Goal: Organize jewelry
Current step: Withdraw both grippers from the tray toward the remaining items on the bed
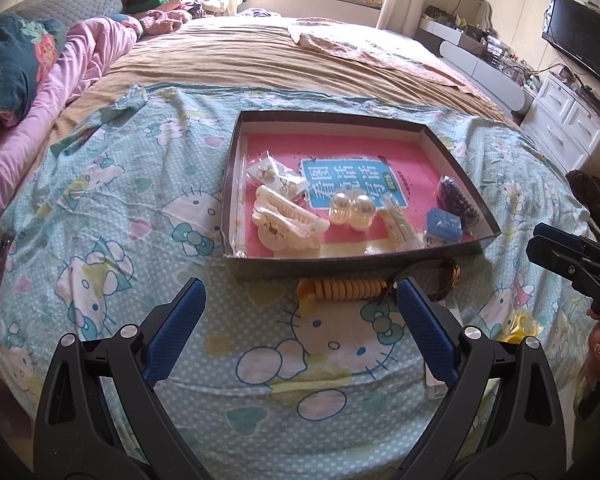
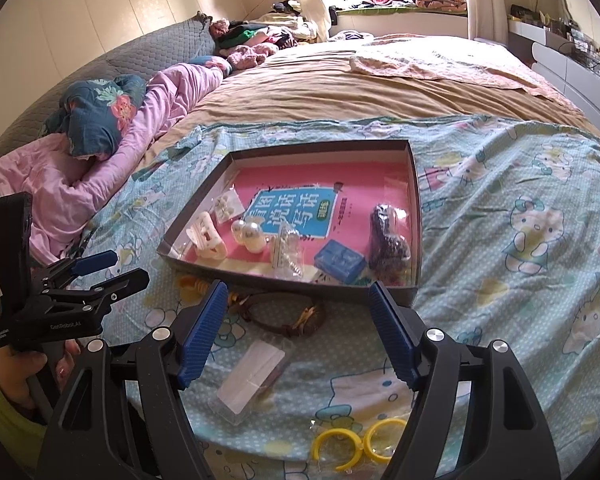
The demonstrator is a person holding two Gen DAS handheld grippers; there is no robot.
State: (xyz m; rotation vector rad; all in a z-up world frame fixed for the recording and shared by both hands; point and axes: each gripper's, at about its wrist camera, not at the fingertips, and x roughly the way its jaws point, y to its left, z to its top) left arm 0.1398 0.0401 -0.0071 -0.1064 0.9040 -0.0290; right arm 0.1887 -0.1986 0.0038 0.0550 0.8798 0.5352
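While my left gripper [image 1: 300, 304] hangs low over the bed's cartoon-cat sheet [image 1: 112, 216], its blue fingers [image 1: 424, 328] stand wide apart with nothing between them. My right gripper [image 2: 296, 316] is just as wide and just as empty.

Just past the left fingertips, an orange coil hair tie [image 1: 340, 289] lies on the sheet against the near wall of the box tray [image 1: 460, 164]. Touching its right end is a brown watch [image 2: 284, 314], which in the right wrist view sits between the right fingers, close to the tray's near wall. Nearer to me than the watch lies a clear plastic case [image 2: 252, 380], and by the bed's near edge two yellow rings [image 2: 360, 442] rest side by side.

Inside the tray, along its near wall from left to right, I see a cream claw clip [image 1: 284, 224], two pearl-like balls [image 1: 352, 210], a clear packet [image 1: 400, 224], a small blue box [image 1: 444, 224] and a dark beaded piece in a bag [image 1: 458, 196]. Another small bag of earrings [image 1: 274, 174] lies behind the claw clip. All rest on a pink book cover [image 1: 340, 148] lining the tray floor.
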